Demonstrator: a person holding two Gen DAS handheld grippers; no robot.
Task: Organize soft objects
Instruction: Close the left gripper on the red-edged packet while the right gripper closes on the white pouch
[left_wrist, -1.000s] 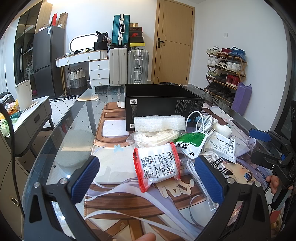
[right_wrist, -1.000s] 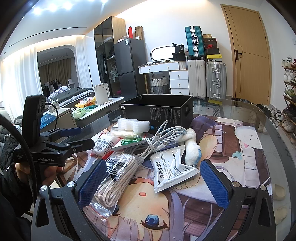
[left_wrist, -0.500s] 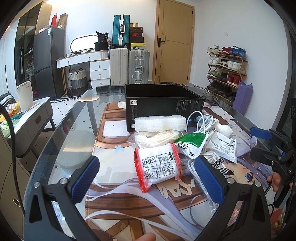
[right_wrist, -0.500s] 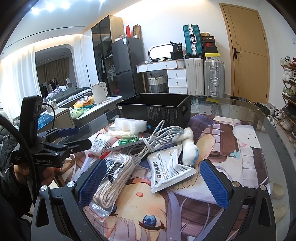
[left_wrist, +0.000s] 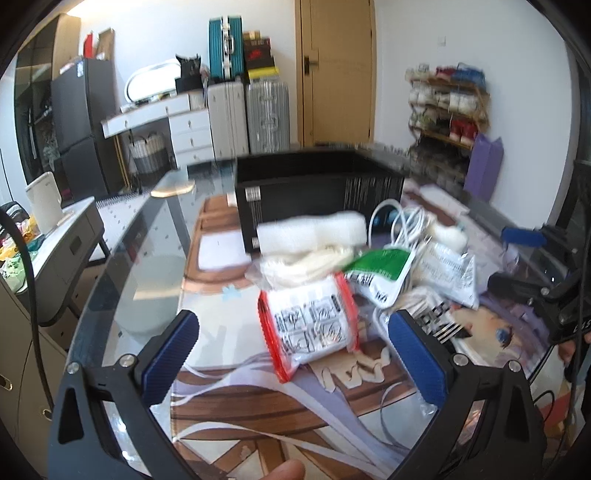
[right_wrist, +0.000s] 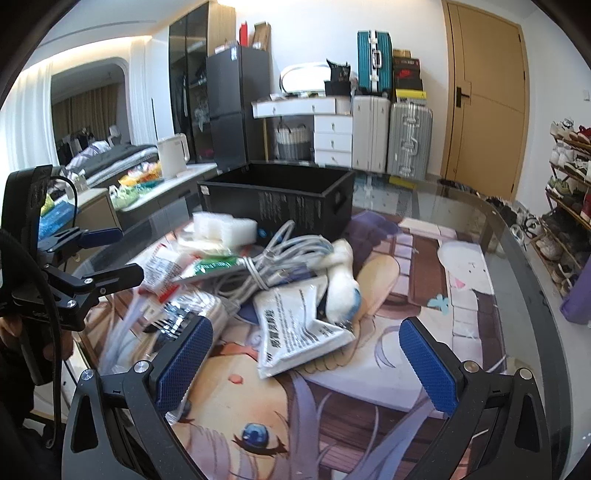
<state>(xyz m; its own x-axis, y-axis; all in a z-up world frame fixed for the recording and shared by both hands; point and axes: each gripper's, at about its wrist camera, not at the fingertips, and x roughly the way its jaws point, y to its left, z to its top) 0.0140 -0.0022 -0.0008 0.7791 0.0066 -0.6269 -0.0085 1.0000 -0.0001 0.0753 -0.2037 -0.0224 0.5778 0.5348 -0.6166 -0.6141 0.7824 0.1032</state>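
glass table (left_wrist: 122, 280) with soft packets (left_wrist: 308, 325), both grippers' fingers (right_wrist: 184, 358) apart

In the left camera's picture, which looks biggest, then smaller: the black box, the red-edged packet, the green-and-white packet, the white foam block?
Largest to smallest, as they look:
1. black box
2. red-edged packet, though it is nearest the camera, so flattered
3. white foam block and green-and-white packet: too alike, and blurred, to rank.
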